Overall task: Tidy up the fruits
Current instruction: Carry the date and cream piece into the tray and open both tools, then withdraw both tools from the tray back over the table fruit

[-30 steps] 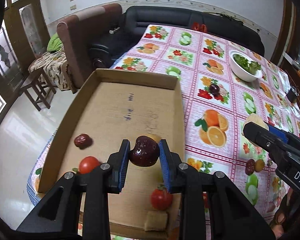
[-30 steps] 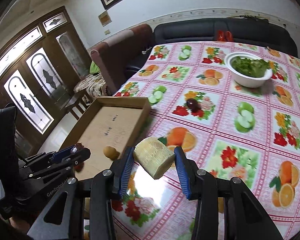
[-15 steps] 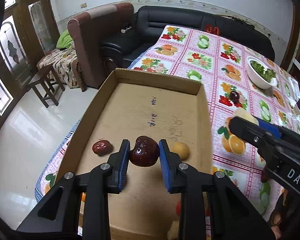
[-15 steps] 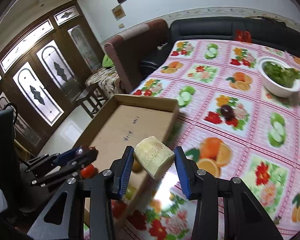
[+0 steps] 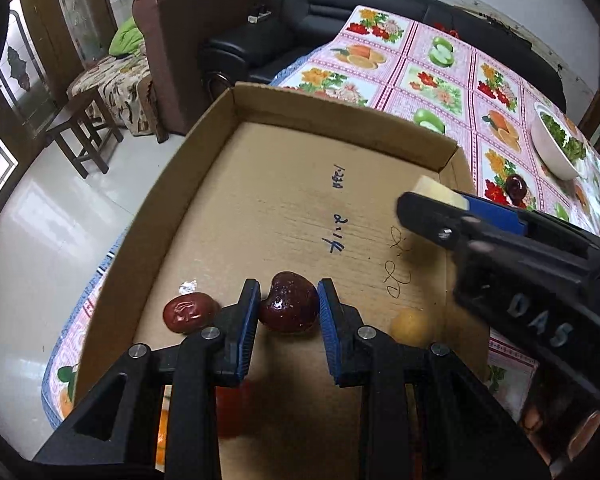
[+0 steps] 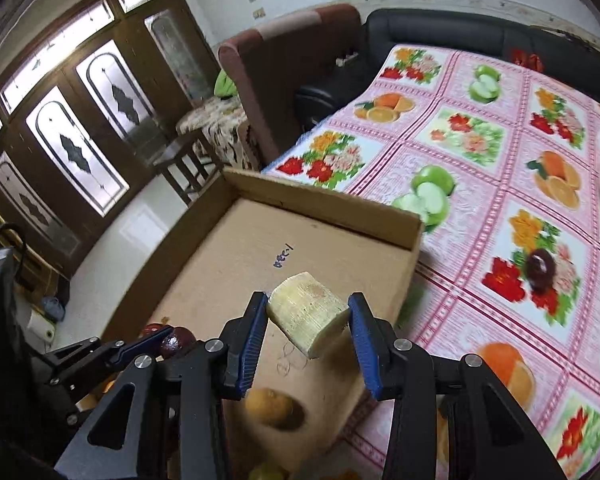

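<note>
Left tool (image 5: 288, 312) clamped on a dark red fruit (image 5: 289, 307), low centre of the left wrist view, over the cardboard tray (image 5: 260, 184). Right tool (image 6: 308, 320) clamped on a pale yellow cut chunk (image 6: 306, 316), centre of the right wrist view, above the tray's right side. On the tray floor: a red date (image 5: 189, 312) left of the left tool, a yellow fruit (image 5: 411, 325) to its right. Another dark fruit (image 6: 541, 270) sits on the tabletop (image 6: 480, 128), right of the tray.
</note>
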